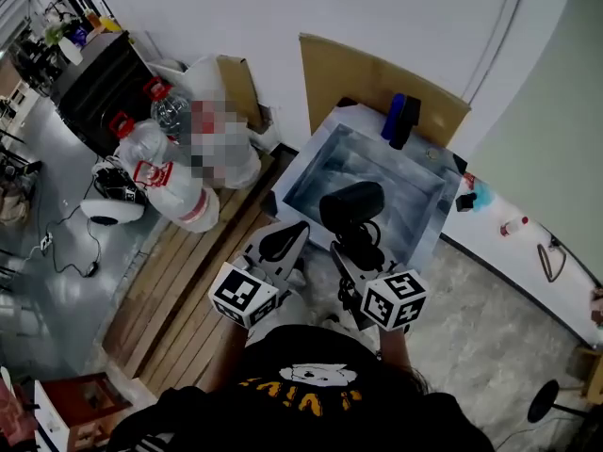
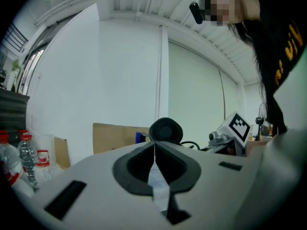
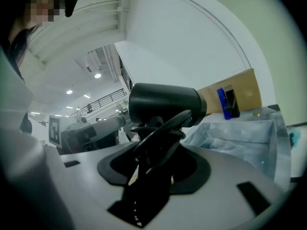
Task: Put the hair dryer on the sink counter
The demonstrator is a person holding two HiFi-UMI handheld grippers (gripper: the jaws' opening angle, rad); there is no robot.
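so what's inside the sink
The sink shows only a bare grey bottom. The hair dryer, held in the right gripper, hangs over the near part, so that patch is hidden.

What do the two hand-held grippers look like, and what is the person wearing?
Both the left gripper and the right gripper have a pale grey body with black pads lining the jaws and small black slots. Each carries a white cube with black square markers. The person wears a black top with yellow lettering and a white print.
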